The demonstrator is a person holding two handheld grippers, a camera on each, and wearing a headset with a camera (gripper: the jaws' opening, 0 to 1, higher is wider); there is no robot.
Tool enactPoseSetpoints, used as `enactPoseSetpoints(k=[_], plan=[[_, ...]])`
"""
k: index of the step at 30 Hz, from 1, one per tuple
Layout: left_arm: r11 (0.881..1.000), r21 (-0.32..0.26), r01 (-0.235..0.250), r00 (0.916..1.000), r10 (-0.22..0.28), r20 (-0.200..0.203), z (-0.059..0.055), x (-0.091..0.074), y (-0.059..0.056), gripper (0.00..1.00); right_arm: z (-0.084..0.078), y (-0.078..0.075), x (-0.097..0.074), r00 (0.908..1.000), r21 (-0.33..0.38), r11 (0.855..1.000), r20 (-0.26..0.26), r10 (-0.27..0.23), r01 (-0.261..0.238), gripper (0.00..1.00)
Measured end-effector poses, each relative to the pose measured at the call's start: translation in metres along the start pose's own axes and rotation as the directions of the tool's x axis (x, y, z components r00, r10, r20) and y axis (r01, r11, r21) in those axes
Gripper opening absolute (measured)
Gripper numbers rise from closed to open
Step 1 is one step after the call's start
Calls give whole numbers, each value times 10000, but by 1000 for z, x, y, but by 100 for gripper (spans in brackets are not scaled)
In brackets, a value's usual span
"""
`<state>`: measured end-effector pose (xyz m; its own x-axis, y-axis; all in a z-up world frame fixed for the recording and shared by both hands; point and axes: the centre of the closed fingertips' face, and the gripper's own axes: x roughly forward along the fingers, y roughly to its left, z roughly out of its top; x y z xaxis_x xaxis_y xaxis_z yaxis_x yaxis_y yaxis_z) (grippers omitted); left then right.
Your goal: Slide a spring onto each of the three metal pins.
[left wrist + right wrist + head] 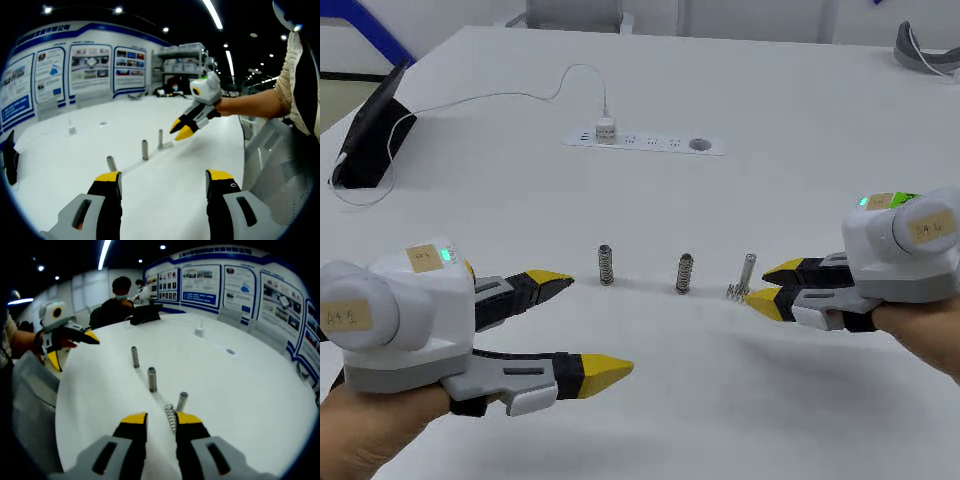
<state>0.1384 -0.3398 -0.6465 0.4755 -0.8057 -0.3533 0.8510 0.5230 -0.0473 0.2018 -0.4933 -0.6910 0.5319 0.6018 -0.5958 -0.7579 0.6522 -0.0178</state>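
White table point(740, 200): left gripper point(600, 324) hovers, fingers wide; right gripper point(760, 286) (fingers narrowly parted) beside loose spring point(733, 292).

Right gripper point(160, 419) above a white table point(240, 390), jaws slightly parted.
A loose spring point(171, 417) lies between its tips, beside the right jaw; a bare pin point(182, 401) stands just ahead, two spring-covered pins point(152, 379) farther ahead.

The left gripper point(600, 325) and the right gripper point(760, 286) are each built with a rounded white housing, a grey body and black jaws tipped in yellow. Tan stickers point(424, 257) and a green light point(447, 255) are carried on top. A beige knitted sleeve point(292, 75) is worn.
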Motion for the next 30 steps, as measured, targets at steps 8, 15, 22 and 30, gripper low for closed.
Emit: enactPoseSetpoints(k=[8,15,22,30], plan=[[10000,26,-43,10000,43,-59,2,1,0,69,-15,-12,7,9995,-14,10000,-308,32,-33,22],[9999,-36,-99,9999,99,-135,-1,1,1,68,-29,-16,16,9980,59,9998,-597,194,-191,21],[9998,-89,-160,9998,159,-135,-1,1,1,67,-32,-17,21,9973,64,9995,-672,306,-302,19],[9996,-202,-219,9997,217,-132,-5,0,0,67,-36,-16,24,9960,13,9992,-799,391,-392,17]])
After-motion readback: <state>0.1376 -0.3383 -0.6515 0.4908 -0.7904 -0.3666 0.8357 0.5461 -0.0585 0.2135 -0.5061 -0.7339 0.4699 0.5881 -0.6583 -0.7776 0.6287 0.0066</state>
